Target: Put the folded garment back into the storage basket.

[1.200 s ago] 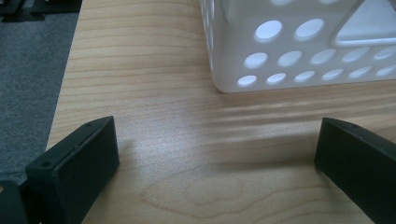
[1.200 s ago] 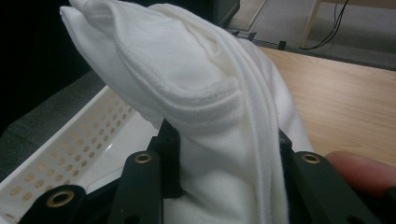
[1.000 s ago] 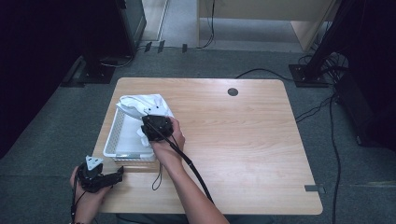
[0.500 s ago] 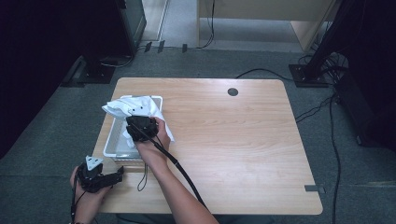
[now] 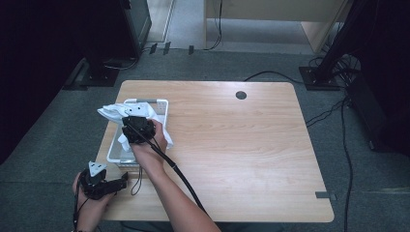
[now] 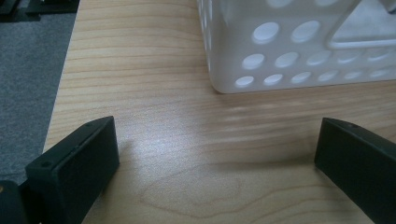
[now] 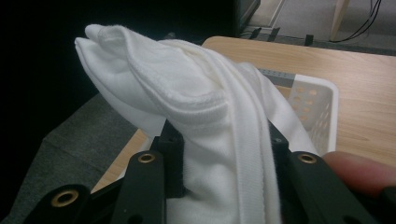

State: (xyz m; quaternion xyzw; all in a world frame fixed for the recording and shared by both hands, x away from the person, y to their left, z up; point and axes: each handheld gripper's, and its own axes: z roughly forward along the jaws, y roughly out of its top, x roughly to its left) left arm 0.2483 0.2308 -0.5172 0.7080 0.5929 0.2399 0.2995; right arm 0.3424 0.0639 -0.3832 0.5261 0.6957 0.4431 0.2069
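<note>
Right gripper (image 5: 138,129) clamped, forearm stretched forward; left gripper (image 5: 100,181) low at near edge, jaws apart

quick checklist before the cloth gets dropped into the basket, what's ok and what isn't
1. Grip on cloth: ok. The right hand-held gripper has its jaws closed on the white cloth.
2. Cloth over basket: ok. In the high view it hangs above the white basket.
3. Cloth fully inside the rim: not ok. A fold sticks out past the basket's far left edge.
4. Left hand-held gripper out of the way: ok. Open, resting on the table near the basket's near end.
5. Basket contents under the cloth: cannot tell, hidden.
</note>
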